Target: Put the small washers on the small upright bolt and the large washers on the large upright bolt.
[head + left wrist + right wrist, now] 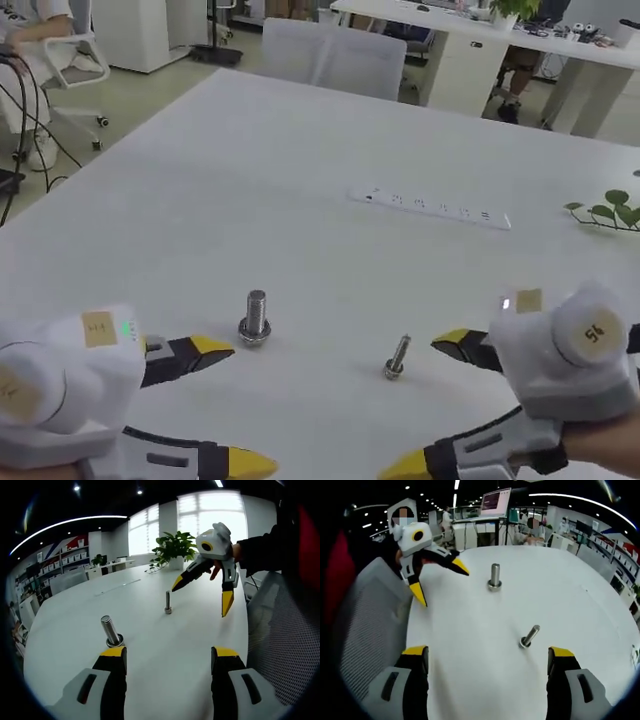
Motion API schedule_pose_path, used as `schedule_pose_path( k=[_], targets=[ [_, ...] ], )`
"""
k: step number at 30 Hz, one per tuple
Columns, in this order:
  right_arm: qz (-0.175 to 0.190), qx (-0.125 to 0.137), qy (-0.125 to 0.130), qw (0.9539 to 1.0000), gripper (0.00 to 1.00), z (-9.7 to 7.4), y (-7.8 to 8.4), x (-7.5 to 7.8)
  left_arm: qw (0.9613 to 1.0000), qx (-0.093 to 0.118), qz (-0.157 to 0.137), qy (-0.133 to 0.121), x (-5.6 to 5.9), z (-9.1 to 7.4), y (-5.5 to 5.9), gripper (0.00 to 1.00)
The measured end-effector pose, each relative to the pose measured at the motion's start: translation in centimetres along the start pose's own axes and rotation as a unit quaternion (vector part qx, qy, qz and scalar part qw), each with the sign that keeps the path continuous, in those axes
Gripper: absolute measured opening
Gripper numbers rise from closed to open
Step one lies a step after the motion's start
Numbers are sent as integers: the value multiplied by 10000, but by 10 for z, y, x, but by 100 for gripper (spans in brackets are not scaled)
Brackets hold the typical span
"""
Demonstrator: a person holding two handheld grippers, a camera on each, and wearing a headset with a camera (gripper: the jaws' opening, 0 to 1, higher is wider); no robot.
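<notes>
Large bolt (255,318) stands upright lower centre-left of the head view, with a ring at its base, possibly washers, too small to tell. Small bolt (397,357) to its right, apart, leaning slightly. Both on white worktop (300,150). Left hand-held gripper (245,405) lower left, jaws wide, empty. Right hand-held gripper (415,405) lower right, jaws wide, empty. Power strip (430,208) centre right.

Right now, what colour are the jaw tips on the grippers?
Yellow, on black jaws; clearest on the right gripper in the left gripper view.
</notes>
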State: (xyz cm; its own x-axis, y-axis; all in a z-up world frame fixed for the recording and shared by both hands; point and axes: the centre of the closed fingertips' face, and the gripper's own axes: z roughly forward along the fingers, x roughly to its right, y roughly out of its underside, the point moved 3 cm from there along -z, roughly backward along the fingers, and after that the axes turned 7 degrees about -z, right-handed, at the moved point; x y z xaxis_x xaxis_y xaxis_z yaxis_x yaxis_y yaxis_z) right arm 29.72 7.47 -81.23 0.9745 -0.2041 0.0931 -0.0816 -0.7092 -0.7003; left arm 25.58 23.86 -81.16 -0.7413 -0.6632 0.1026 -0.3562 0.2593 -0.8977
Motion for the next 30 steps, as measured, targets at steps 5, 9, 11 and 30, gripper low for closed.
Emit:
schedule_pose_path(
  k=[5,9,11,30],
  targets=[
    [133,220,139,9996,100,-7,0,-8,10000,11,-1,-21,2,-3,0,68],
    [215,382,230,9988,100,-10,-1,-15,10000,17,-21,-41,3,-6,0,68],
    [245,449,273,9983,100,-11,-1,-18,10000,14,-35,-40,5,-8,0,68],
    [367,684,384,9962,100,-13,-3,-27,9983,-1,-571,-86,13,-19,7,91]
  ],
)
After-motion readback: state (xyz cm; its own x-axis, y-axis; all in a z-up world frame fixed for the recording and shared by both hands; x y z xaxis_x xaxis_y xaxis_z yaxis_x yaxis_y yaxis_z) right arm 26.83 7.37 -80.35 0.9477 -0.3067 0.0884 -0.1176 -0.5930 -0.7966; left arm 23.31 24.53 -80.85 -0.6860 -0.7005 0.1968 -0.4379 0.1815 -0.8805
